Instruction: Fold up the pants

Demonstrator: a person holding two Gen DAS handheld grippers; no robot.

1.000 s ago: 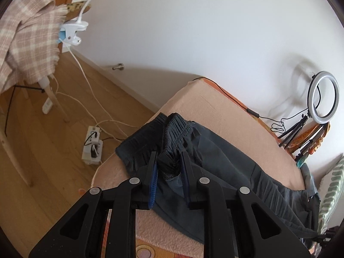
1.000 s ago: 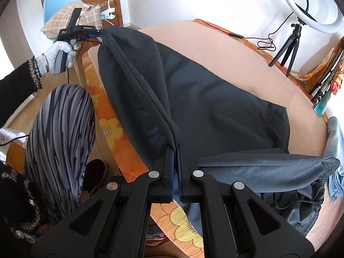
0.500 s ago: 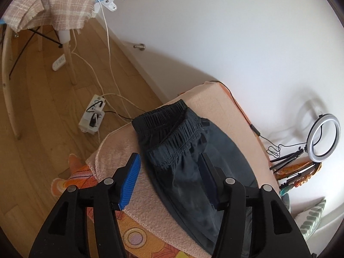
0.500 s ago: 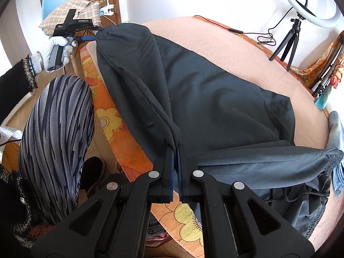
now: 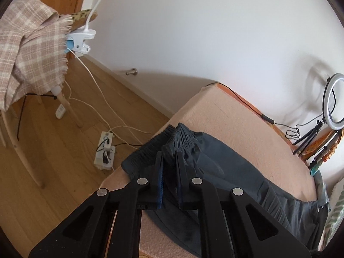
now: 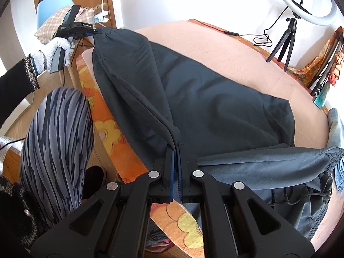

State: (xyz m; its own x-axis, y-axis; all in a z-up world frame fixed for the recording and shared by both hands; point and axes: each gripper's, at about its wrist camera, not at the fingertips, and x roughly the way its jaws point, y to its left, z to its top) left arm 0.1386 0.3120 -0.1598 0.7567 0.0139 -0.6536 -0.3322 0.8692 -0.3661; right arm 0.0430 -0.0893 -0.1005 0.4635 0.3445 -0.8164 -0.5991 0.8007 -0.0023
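Observation:
Dark navy pants (image 6: 215, 99) lie spread over the peach blanket (image 6: 225, 51) on the bed. My left gripper (image 5: 168, 157) is shut on the elastic waistband (image 5: 182, 137) near the bed's corner; it also shows in the right wrist view (image 6: 94, 32), held up by a gloved hand. My right gripper (image 6: 176, 148) is shut on a fold of the pants' near edge, lifted off the bed. The pants (image 5: 247, 185) stretch away to the right in the left wrist view.
A grey garment (image 6: 279, 163) lies at the right of the bed. A ring light on a tripod (image 6: 301, 2) stands at the back. A chair with a plaid cloth (image 5: 28, 49), a clip lamp and a power strip (image 5: 105, 152) stand on the wooden floor. My striped leg (image 6: 56, 142) is at the bed's edge.
The left gripper, open above the waistband half a second ago, has come down and shut on it again. The right gripper has kept its hold on the fold.

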